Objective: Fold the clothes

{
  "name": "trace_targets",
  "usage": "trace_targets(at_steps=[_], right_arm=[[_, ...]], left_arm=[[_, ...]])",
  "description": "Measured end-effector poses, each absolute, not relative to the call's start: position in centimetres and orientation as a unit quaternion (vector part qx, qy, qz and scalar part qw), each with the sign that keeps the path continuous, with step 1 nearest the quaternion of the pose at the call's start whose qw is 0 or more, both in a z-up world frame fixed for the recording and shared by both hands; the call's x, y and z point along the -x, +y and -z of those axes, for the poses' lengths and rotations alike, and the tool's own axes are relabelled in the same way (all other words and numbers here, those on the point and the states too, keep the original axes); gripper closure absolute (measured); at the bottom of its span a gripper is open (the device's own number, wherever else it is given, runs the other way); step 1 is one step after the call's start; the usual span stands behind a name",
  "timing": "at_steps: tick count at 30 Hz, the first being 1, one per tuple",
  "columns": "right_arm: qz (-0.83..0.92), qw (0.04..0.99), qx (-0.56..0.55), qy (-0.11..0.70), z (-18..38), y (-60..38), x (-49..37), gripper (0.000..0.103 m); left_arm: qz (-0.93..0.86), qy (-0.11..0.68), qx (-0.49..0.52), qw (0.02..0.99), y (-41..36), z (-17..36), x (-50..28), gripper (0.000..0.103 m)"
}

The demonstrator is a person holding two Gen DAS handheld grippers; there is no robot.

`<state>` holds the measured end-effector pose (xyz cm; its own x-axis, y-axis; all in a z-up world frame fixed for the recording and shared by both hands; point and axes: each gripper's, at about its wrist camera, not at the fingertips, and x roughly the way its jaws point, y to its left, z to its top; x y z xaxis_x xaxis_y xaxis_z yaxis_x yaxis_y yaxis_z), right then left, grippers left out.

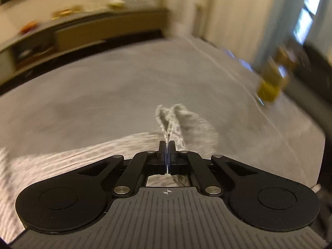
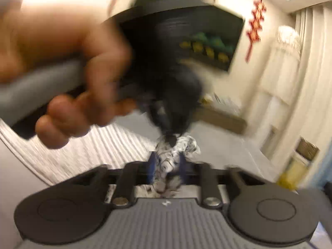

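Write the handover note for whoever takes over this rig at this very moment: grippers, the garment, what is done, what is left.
Left gripper: shut on a bunched edge of the patterned garment, over the grey bed.
Right gripper: jaws partly apart with the same garment between the pads; blur hides whether they press. The left hand shows close in front of it.
Done: both grippers are at the cloth; no finished fold shows.
Left: probably firm up the right grip, spread the garment, then fold.

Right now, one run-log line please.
left hand-held gripper: shut on white patterned fabric garment | right hand-held gripper: garment between jaws | grey bed
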<state>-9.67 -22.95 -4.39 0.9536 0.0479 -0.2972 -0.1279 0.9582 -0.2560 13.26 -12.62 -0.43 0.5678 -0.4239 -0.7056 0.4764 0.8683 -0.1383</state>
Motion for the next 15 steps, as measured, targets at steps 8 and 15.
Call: trace_targets(at_steps=[8,15], right_arm=[[-0.180,0.964,0.074,0.181,2.6,-20.5,9.8,0.041],[-0.184,0.950,0.070,0.242,3.4,-18.5,9.0,0.042]], left_arm=[[0.134,0.425,0.116,0.888,3.3,5.1,-14.3,0.103],[0.146,0.434,0.177,0.871,4.0,7.8,-13.3,0.060]])
